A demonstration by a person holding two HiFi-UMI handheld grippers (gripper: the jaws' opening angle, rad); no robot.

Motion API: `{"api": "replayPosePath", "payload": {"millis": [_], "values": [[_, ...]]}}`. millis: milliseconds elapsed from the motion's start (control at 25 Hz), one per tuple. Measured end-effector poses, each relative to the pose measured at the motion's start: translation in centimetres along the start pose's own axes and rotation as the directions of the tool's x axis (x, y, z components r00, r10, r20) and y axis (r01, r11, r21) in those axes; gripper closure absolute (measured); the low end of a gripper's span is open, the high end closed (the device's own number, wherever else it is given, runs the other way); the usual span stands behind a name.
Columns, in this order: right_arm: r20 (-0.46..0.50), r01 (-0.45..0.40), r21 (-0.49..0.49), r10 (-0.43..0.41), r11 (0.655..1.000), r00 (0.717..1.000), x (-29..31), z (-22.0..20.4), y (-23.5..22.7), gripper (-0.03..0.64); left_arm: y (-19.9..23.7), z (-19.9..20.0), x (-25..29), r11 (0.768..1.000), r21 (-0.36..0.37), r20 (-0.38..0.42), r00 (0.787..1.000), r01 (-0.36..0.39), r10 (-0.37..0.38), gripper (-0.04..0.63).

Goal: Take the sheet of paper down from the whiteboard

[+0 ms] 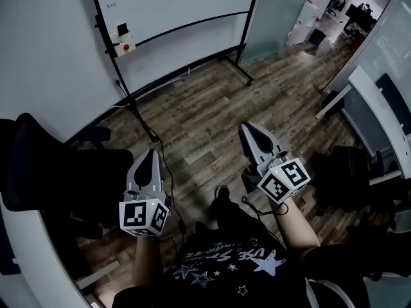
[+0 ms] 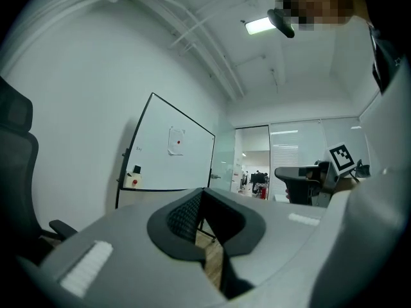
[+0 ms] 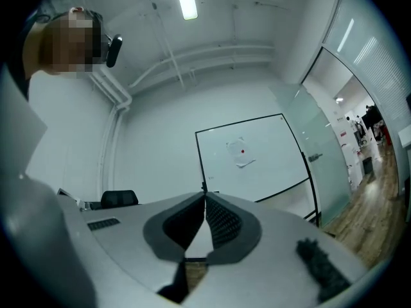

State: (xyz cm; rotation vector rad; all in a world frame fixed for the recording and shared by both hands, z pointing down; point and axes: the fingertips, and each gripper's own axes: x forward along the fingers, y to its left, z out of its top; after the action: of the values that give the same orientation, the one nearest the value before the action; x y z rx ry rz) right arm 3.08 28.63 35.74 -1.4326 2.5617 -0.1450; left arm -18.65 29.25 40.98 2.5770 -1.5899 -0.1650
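Presently, the left gripper [image 1: 152,155] and right gripper [image 1: 248,129] are held pressed together, empty, well apart from the whiteboard [image 1: 173,2], since the sheet of paper [image 3: 242,153] is not yet approached.

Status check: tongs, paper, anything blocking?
Left tongs shut, empty. Right tongs shut, empty. Paper on whiteboard, well ahead. Cable on floor between.

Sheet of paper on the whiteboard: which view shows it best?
The right gripper view: the sheet of paper hangs whole on the whiteboard, nearly face-on, with a red dot on it. The left gripper view shows it whole too, but smaller and slanted. The head view catches only its bottom edge.
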Motion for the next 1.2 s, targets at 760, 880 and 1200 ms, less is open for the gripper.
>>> {"api": "replayPosePath", "payload": {"millis": [760,880,1200], "values": [[0.099,-0.066,0.083,0.058,0.994,0.993,15.2,2.0,-17.1,0.600,0.7,2.4,21.1,0.996,0.085,0.009,1.000,0.011,-0.012,0.588],[0.102,-0.069,0.089,0.059,0.994,0.993,16.9,2.4,-20.3,0.600,0.9,2.6,24.5,0.997,0.083,0.012,1.000,-0.003,0.002,0.588],[0.095,-0.106,0.119,0.095,0.987,0.991,21.0,2.0,-26.2,0.600,1.7,2.7,30.4,0.995,0.072,0.040,0.997,-0.068,0.065,0.588]]}}
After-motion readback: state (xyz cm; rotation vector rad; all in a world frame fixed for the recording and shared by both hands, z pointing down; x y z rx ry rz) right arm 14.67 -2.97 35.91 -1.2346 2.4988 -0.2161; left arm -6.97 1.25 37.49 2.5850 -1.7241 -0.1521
